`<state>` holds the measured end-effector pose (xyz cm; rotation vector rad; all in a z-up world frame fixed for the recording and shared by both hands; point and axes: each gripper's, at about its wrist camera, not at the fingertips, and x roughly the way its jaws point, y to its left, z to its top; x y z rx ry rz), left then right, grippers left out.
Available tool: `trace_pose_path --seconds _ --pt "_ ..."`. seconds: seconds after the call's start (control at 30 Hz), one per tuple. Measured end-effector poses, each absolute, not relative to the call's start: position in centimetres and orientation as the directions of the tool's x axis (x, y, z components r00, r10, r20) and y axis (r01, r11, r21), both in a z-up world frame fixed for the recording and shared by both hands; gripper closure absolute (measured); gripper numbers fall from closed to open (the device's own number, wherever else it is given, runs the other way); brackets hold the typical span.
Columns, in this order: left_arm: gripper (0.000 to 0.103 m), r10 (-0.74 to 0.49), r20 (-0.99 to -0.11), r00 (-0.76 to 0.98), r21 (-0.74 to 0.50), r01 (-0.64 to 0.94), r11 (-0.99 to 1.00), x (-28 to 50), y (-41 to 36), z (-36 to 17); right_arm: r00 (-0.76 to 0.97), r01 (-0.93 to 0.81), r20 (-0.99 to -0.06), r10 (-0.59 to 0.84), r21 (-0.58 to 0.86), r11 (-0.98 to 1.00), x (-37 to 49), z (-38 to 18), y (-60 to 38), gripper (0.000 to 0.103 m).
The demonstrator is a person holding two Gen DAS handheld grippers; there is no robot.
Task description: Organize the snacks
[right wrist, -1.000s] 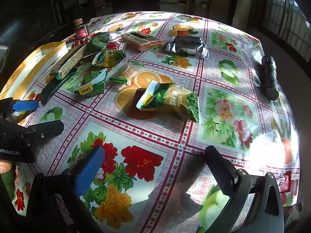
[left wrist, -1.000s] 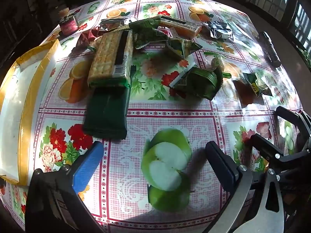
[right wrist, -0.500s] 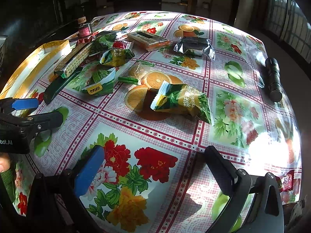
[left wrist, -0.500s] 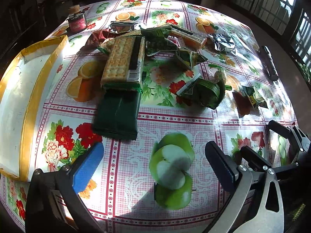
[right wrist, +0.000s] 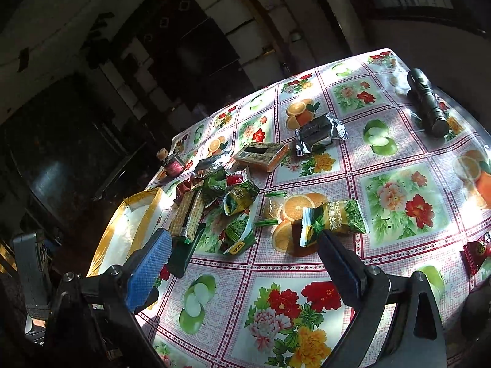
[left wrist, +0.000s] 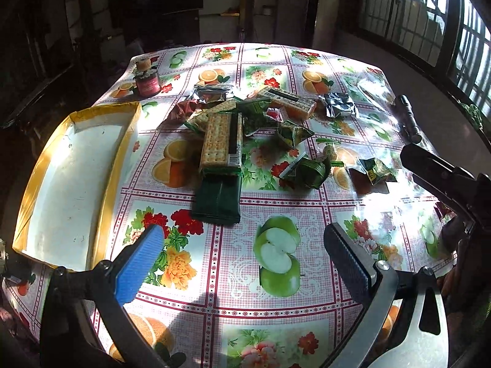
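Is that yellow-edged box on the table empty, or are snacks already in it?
Empty as far as visible: the yellow-edged box shows only bare white floor; the snacks lie outside on the tablecloth.

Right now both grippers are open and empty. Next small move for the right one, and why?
Probably ease the right gripper forward and down onto the green garlic-flavour snack packet. It lies alone on the floral tablecloth just beyond the open fingers, apart from the pile, so it looks the easiest grasp.
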<state>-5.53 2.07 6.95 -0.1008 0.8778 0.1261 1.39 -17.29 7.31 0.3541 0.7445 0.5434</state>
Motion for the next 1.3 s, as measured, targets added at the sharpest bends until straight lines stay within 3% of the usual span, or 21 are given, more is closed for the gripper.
trace_pose_path --seconds 0.43,0.7,1.3 --pt "0.000 0.092 -0.756 0.648 -0.043 -0.190 0.981 -5.9 3.6 7.9 0.666 -0.353 -0.612 0.428 0.247 0.902 0.2 8.1 -13.7 0.007" --pt "0.000 0.092 -0.777 0.622 -0.056 -0.214 0.975 -5.7 4.6 7.0 0.761 -0.263 -0.607 0.229 0.033 0.964 -0.3 9.7 -12.0 0.007" --pt "0.000 0.099 -0.808 0.580 -0.055 -0.242 0.969 -5.3 4.9 6.1 0.827 -0.184 -0.544 0.140 -0.027 0.983 -0.2 11.2 -12.5 0.007"
